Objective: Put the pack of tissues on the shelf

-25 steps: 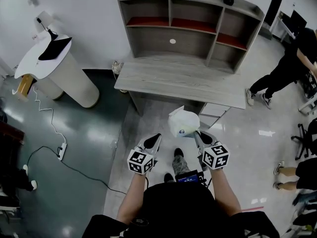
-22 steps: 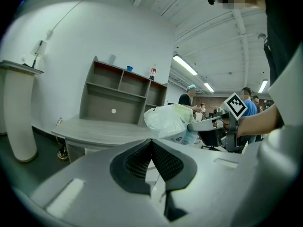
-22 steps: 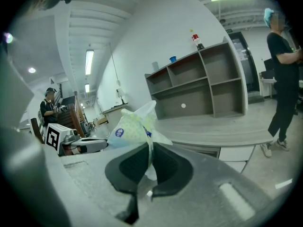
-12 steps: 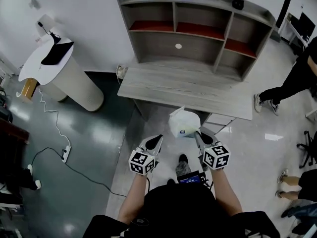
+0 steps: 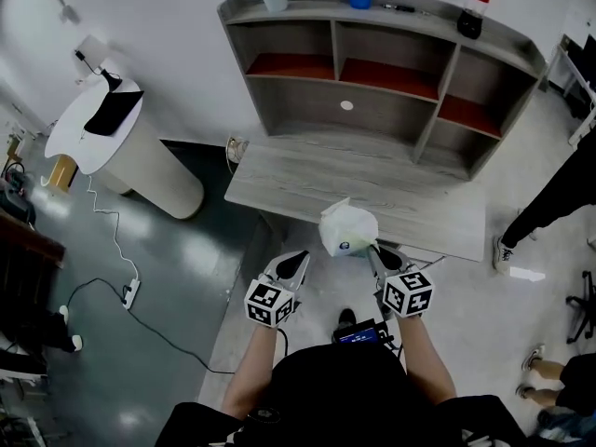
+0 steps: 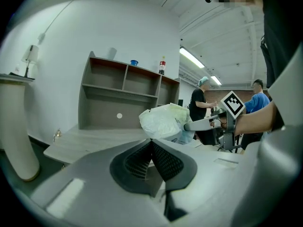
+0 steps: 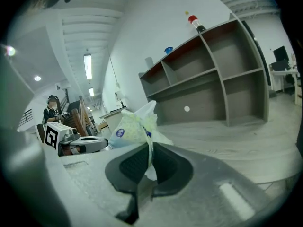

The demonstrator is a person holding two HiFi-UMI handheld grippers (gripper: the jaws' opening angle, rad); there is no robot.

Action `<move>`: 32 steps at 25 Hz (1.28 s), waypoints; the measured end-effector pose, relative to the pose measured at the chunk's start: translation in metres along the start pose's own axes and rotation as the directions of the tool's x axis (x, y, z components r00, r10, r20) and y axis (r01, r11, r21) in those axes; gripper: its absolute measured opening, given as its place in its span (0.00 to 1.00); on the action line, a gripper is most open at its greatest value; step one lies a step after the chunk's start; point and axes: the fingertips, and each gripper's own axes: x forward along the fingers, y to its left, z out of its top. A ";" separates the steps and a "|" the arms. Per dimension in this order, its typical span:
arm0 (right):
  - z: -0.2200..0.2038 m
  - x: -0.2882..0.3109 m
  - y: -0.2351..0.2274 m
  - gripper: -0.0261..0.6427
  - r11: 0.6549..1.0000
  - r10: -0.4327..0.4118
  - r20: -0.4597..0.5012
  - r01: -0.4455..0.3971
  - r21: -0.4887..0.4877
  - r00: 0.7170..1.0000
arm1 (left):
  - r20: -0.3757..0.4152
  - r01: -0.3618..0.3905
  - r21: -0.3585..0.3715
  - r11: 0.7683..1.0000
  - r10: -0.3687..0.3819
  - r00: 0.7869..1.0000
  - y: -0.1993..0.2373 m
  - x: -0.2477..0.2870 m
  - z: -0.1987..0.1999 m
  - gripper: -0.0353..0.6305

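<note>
Pack of tissues (image 5: 347, 229) hangs over the counter's (image 5: 307, 170) front edge, its wrapper flap pinched in the right gripper's (image 5: 375, 248) closed fingers. The left gripper's (image 5: 296, 261) fingers are closed on nothing. A firm pinch and a level carry into a shelf (image 5: 430, 110) compartment should serve. All compartments look empty; a bottle (image 5: 472, 7) stands on top.

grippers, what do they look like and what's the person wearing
The left gripper and right gripper are pale grey wedges with black ribbed pads, each carrying a white cube with black square markers. The person wears a black top.
</note>
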 end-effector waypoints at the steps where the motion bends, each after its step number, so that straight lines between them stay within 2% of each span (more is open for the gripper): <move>1: 0.004 0.005 -0.005 0.05 1.000 0.006 -0.001 -0.006 0.000 1.000 | 0.002 -0.004 0.003 1.000 0.004 1.000 0.002 0.006 0.004 0.06; 8: 0.025 0.034 -0.027 0.05 0.998 0.054 -0.018 -0.054 -0.020 0.998 | 0.015 -0.043 -0.009 0.999 0.044 0.999 0.015 0.036 0.017 0.06; 16: 0.035 0.060 -0.043 0.05 0.998 0.064 -0.038 -0.065 -0.027 0.997 | 0.025 -0.066 -0.038 0.997 0.067 0.997 0.038 0.055 0.020 0.06; 24: 0.049 0.101 -0.048 0.05 0.999 0.032 -0.028 -0.032 -0.025 0.999 | 0.032 -0.044 -0.040 0.998 0.046 0.998 0.083 0.076 0.030 0.06; 32: 0.072 0.151 -0.048 0.05 1.000 -0.011 -0.019 0.011 -0.019 1.000 | 0.038 0.013 -0.026 1.000 -0.012 0.999 0.136 0.103 0.052 0.06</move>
